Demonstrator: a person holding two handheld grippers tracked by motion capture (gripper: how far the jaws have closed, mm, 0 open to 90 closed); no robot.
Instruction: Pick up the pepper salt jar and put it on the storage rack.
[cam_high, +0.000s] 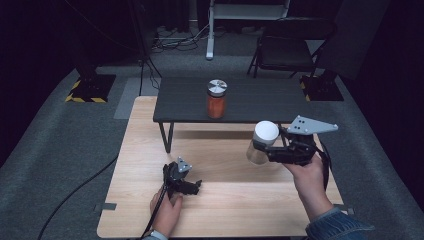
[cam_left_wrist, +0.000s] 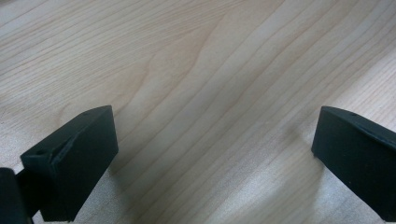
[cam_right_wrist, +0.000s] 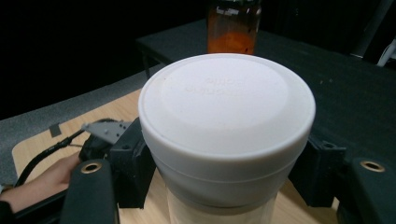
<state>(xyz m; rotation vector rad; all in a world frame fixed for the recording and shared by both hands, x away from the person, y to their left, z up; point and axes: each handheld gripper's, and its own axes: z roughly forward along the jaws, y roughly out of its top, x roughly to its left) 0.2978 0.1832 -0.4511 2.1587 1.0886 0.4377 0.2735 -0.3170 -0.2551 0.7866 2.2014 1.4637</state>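
White is the lid of the jar (cam_high: 262, 142), and the right hand-held gripper (cam_high: 270, 150) has its two black jaws clamped on the jar's sides just under that lid. The jar stands straight up, with its lid on top and its clear bottom pointing down at the wooden desk (cam_high: 235, 210). Its long way runs up and down. It hangs in the air above the desk and does not touch it. In the right gripper view the jar (cam_right_wrist: 226, 135) sits right between the jaws, very close to the camera. Past the jar, on the far side, stands a second jar full of orange stuff (cam_high: 216, 99) with a shiny lid. That orange jar sits on a dark low table (cam_high: 280, 100), which is beyond the white-lidded jar and a bit to its left. The orange jar stands straight up too. The right hand is much nearer to the white-lidded jar than the left hand is. The left hand-held gripper (cam_high: 192, 187) is well apart from the jar, to its left and nearer the person, low on the desk. Its jaws are wide apart with nothing between them, and just bare wood (cam_left_wrist: 210, 93) shows under them. I think the next move is to carry the jar straight ahead or set it down, keeping it upright.
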